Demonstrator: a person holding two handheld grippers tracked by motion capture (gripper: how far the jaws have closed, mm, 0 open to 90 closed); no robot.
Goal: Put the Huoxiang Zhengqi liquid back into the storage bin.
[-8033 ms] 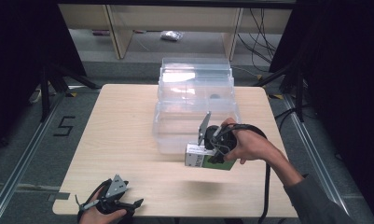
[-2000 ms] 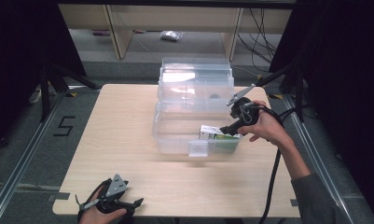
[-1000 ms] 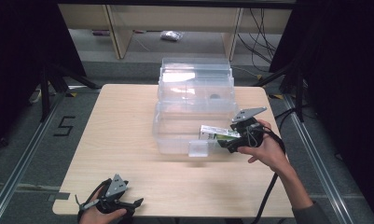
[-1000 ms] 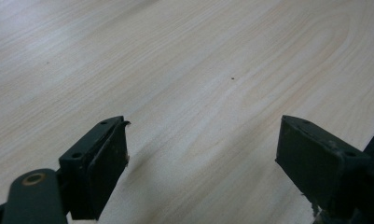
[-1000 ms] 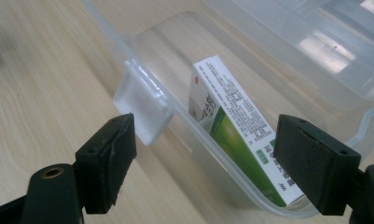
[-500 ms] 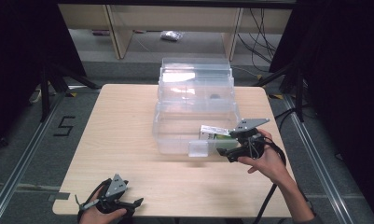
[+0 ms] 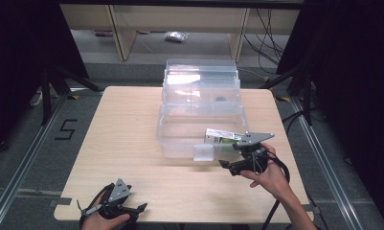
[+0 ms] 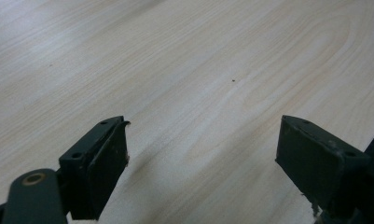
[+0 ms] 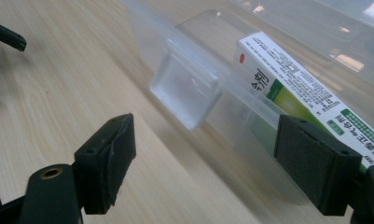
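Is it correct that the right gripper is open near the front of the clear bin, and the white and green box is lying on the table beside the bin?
Not quite. The right gripper is open at the front of the clear bin, but the white and green box lies inside the bin, not on the table beside it. The right gripper view shows it behind the bin's clear front wall.

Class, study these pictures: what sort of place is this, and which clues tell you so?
Probably a lab or recording workspace, not a home: a bare wooden table with a clear plastic bin, black curtains around it, and loose cables on the floor.
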